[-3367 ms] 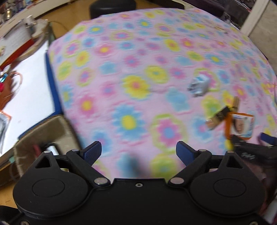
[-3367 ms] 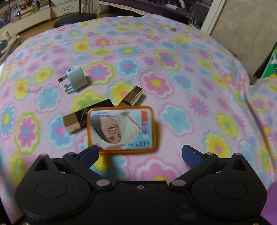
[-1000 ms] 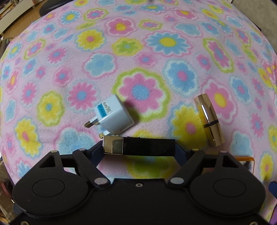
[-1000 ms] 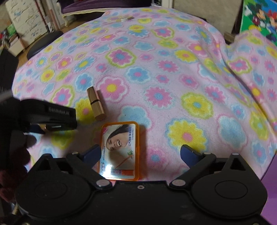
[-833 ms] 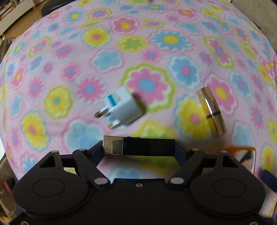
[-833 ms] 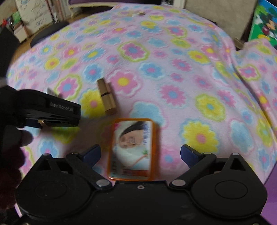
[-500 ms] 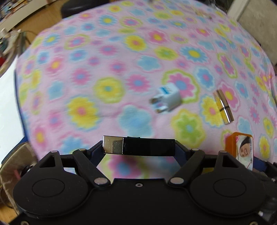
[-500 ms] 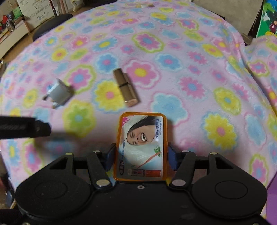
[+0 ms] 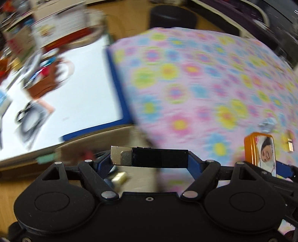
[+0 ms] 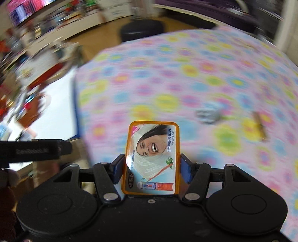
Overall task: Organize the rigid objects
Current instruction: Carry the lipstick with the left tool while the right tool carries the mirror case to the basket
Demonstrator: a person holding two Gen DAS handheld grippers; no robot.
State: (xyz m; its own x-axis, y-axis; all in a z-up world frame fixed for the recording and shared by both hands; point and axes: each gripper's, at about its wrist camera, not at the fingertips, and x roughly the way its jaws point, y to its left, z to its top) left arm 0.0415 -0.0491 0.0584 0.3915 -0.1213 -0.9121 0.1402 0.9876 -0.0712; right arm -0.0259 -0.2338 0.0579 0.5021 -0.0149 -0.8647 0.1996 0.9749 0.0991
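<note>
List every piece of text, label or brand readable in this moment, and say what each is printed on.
"口气清新 笑容灿烂": vertical line on the lid of the orange tin, clamped in the right gripper.
Smaller vertical line beside it: too small to read.
Pink corner tag and dark oval mark on the tin: unreadable.
Embossed lettering on the left gripper's side: smeared by motion blur, unreadable.
Black and gold bar in the left gripper: no text visible.

Around the flowered blanket

We see a flowered blanket (image 10: 186, 89) beside a white board (image 9: 78, 104) with a blue edge, a dark round stool (image 9: 173, 16) on the wooden floor (image 9: 121, 22), and blurred clutter, perhaps bags, at left.
</note>
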